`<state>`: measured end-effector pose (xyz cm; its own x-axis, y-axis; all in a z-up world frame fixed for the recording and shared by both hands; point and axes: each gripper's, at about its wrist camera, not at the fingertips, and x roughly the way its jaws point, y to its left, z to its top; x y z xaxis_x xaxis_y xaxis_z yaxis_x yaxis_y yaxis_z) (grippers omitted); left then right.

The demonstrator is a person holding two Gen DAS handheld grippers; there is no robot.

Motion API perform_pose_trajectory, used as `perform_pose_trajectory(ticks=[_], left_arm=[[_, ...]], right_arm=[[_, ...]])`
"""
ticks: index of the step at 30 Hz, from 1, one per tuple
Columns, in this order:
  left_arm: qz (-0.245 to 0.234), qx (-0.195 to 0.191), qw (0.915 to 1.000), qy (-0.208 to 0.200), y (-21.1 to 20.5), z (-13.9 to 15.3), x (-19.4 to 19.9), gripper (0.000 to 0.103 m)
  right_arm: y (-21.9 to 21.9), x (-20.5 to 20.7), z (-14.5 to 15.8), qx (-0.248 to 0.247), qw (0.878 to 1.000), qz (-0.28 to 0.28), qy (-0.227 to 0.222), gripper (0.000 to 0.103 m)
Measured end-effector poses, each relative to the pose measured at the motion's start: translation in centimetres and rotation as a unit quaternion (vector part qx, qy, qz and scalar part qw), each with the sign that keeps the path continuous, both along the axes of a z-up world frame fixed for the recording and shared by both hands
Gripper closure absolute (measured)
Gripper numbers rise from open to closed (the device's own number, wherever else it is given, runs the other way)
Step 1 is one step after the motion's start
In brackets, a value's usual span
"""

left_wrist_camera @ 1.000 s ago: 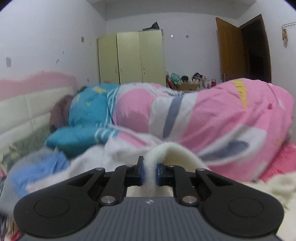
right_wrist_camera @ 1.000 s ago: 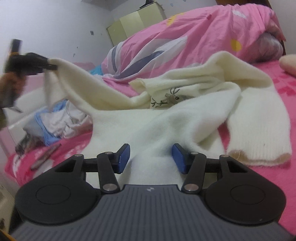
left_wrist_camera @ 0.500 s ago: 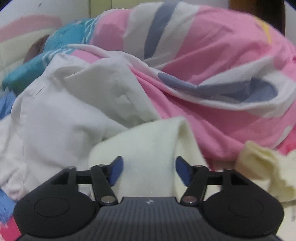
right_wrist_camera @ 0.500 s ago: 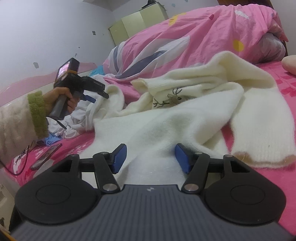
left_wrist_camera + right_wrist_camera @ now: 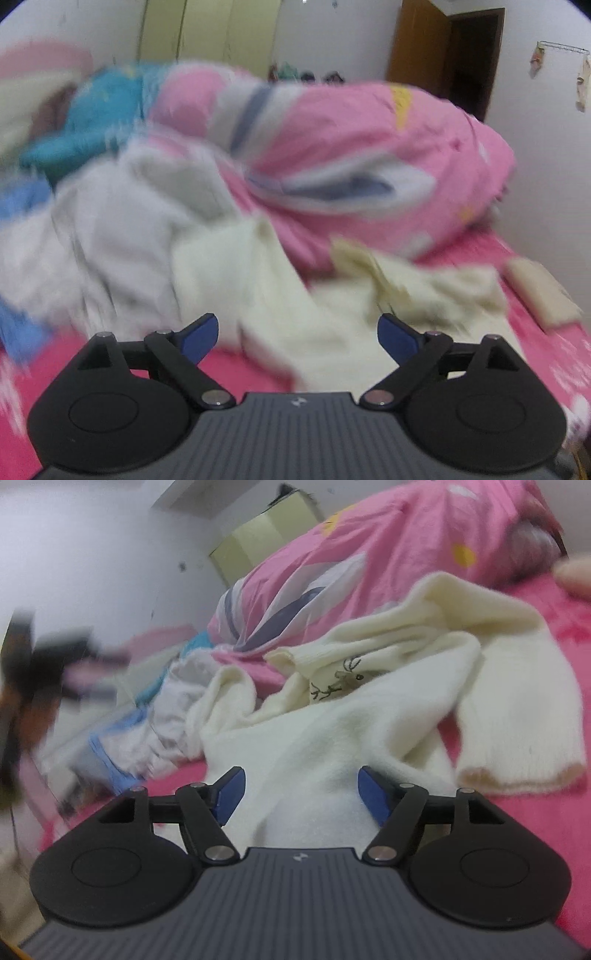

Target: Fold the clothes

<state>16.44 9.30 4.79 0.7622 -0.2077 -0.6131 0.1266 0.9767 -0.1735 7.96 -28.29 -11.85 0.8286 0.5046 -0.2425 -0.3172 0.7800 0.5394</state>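
A: How do the claws stand?
B: The left claw (image 5: 297,334) is spread wide, its jaws having just been opening, nothing pinched. The cream sweater (image 5: 258,280) lies on the pink sheet (image 5: 243,369) just ahead of it.
A: And the right?
B: The right claw (image 5: 299,792), jaws also just opening, stands spread with sweater (image 5: 332,738) between the pads, not pinched. The rest spreads far and right, before the quilt (image 5: 406,554).

Soft, even indoor light with faint shadows and no glare. The left wrist view is smeared by motion blur across the bed (image 5: 480,258); both views bulge, with dark corners.
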Motion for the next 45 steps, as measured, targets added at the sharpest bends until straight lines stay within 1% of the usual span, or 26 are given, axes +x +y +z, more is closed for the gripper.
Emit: perform_pose_trajectory(ticks=[3,6,8,10,12,14,15,17,18,19,20,21,22,23,24,25,26,27,31,34,37,40,42,43,44,45], left_arm=[[-0.020,-0.037,0.9982,0.042,-0.6,-4.2,-2.9,0.013],[-0.054,-0.086,0.9912,0.084,-1.8,-8.3,-4.9,0.020],[-0.075,-0.118,0.9840,0.110,-2.7,-10.6,-5.7,0.030],[-0.093,-0.148,0.9754,0.134,-3.5,-12.8,-6.4,0.034],[-0.096,-0.172,0.9695,0.146,-4.1,-14.3,-7.1,0.038],[-0.093,-0.175,0.9715,0.129,-4.6,-14.9,-7.8,0.039],[-0.094,-0.170,0.9743,0.114,-4.8,-14.9,-8.0,0.040],[-0.086,-0.173,0.9765,0.096,-5.2,-15.0,-8.1,0.053],[-0.082,-0.177,0.9768,0.089,-5.3,-15.1,-8.2,0.054],[-0.080,-0.180,0.9770,0.082,-5.5,-15.1,-8.2,0.059],[-0.076,-0.180,0.9777,0.077,-5.7,-15.1,-8.2,0.069],[-0.073,-0.179,0.9784,0.072,-5.9,-15.2,-8.2,0.074],[-0.072,-0.179,0.9792,0.064,-6.0,-15.1,-8.3,0.086],[-0.071,-0.178,0.9799,0.056,-6.1,-15.0,-8.3,0.090],[-0.071,-0.179,0.9802,0.046,-6.1,-14.6,-8.4,0.092],[-0.072,-0.181,0.9803,0.035,-6.1,-14.2,-8.5,0.092],[-0.073,-0.185,0.9798,0.023,-5.8,-13.6,-8.8,0.093],[-0.072,-0.191,0.9788,0.011,-5.2,-12.9,-9.0,0.093],[-0.071,-0.236,0.9691,-0.012,-1.5,-9.7,-9.6,0.093],[-0.065,-0.245,0.9673,0.000,1.5,-8.6,-10.0,0.093],[-0.047,-0.236,0.9704,0.023,3.5,-8.9,-10.3,0.093],[-0.031,-0.215,0.9744,0.058,4.3,-11.0,-9.5,0.093],[-0.028,-0.199,0.9759,0.085,4.2,-12.6,-8.7,0.092],[-0.026,-0.191,0.9765,0.096,4.1,-13.3,-8.4,0.088],[-0.024,-0.185,0.9770,0.103,4.1,-13.6,-8.3,0.079],[-0.022,-0.182,0.9773,0.107,4.1,-13.7,-8.2,0.074]], right_arm=[[-1.6,-0.9,0.0,0.051,0.998,-0.020,0.031,0.034],[-3.3,-3.0,0.4,0.082,0.994,-0.053,0.055,0.032],[-4.2,-4.1,1.1,0.084,0.991,-0.071,0.070,0.031],[-4.4,-4.6,1.7,0.065,0.991,-0.082,0.084,0.031],[-4.5,-5.1,2.3,0.044,0.990,-0.091,0.097,0.031],[-4.6,-4.8,2.2,0.053,0.987,-0.096,0.113,0.031],[-4.7,-4.6,2.1,0.058,0.986,-0.098,0.122,0.031],[-4.6,-3.6,1.6,0.063,0.981,-0.102,0.152,0.031],[-4.4,-3.1,1.3,0.057,0.979,-0.106,0.165,0.031],[-4.1,-2.4,0.9,0.051,0.978,-0.105,0.176,0.031],[-3.8,-1.7,0.7,0.046,0.976,-0.106,0.184,0.031],[-3.5,-1.2,0.5,0.040,0.976,-0.104,0.187,0.032],[-3.1,-0.9,0.6,0.030,0.977,-0.101,0.187,0.035],[-2.7,-0.5,0.7,0.021,0.977,-0.097,0.186,0.049],[-2.4,-0.2,0.8,0.011,0.978,-0.094,0.186,0.069],[-2.0,0.2,0.9,0.002,0.978,-0.090,0.186,0.079],[-1.9,0.3,1.2,0.004,0.978,-0.088,0.189,0.094],[-1.8,0.2,1.7,0.005,0.979,-0.085,0.185,0.096],[-1.1,-1.2,4.4,0.012,0.984,-0.055,0.167,0.097],[-0.2,-2.5,6.0,0.024,0.986,-0.019,0.166,0.098],[1.2,-3.1,5.7,0.042,0.981,0.021,0.186,0.098],[2.8,-2.7,3.8,0.022,0.976,0.044,0.212,0.097],[3.4,-2.1,2.3,0.005,0.971,0.048,0.235,0.088],[3.2,-1.9,2.0,-0.005,0.969,0.045,0.245,0.082],[2.9,-1.9,2.1,-0.008,0.966,0.044,0.253,0.074],[2.2,-1.9,2.8,-0.007,0.967,0.048,0.250,0.070]])
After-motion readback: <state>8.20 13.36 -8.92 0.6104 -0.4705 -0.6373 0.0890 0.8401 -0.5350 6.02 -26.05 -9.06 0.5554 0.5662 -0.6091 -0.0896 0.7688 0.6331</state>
